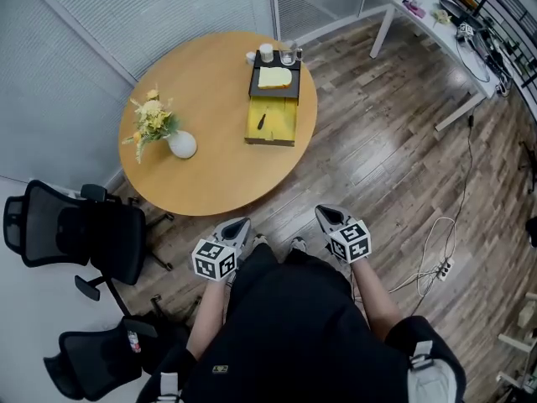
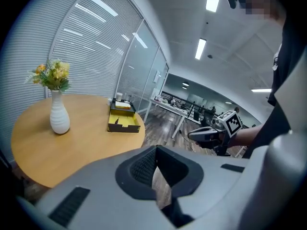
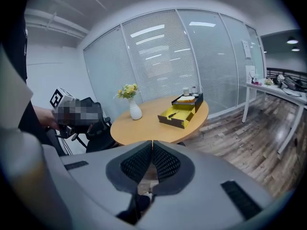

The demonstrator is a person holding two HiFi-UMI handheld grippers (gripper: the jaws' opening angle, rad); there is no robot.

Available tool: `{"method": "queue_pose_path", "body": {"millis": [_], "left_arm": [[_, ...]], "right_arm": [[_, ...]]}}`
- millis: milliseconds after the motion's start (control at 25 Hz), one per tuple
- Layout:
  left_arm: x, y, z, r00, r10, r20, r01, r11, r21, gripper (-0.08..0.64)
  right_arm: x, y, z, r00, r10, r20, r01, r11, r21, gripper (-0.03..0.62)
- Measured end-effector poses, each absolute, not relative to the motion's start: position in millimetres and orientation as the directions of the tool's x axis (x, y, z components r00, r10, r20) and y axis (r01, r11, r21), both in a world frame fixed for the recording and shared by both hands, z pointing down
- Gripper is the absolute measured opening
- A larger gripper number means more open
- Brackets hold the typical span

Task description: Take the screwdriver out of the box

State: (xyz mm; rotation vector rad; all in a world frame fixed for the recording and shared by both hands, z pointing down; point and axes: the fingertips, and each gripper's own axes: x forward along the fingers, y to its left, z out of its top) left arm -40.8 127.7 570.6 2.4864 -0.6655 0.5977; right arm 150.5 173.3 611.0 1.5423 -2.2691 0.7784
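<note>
While screwdriver (image 1: 262,122) lies in box (image 1: 282,129) | left tongs (image 1: 242,224), right tongs (image 1: 324,214) far off | closed, empty

The surface (image 1: 210,175) lies ahead of the jaws of the left gripper (image 1: 237,225) and right gripper (image 1: 329,214). On its far right part sits the box (image 1: 283,116), with the screwdriver (image 1: 262,122) inside. Cups (image 1: 277,54) stand behind the box and the vase (image 1: 182,144) to its left. Chairs (image 1: 84,233) stand left of the left jaws.

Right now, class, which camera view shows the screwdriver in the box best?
The head view: it looks down into the yellow box, so the screwdriver shows whole against the yellow floor. The right gripper view shows it as a small dark sliver; the left gripper view, only a dark speck.
</note>
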Motion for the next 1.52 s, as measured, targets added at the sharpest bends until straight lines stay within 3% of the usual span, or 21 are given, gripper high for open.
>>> {"method": "queue_pose_path", "body": {"millis": [880, 1520], "left_arm": [[29.4, 58.7, 582.0, 0.835, -0.286, 0.47, -0.491, -0.773, 0.402, 0.006], [39.2, -40.1, 595.8, 0.837, -0.288, 0.466, -0.502, -0.744, 0.441, 0.006]], "right_arm": [[197.1, 122.5, 610.8, -0.348, -0.756, 0.555, -0.937, 0.264, -0.229, 0.006], [190.3, 7.0, 613.0, -0.409, -0.685, 0.602, -0.905, 0.388, -0.173, 0.006]]}}
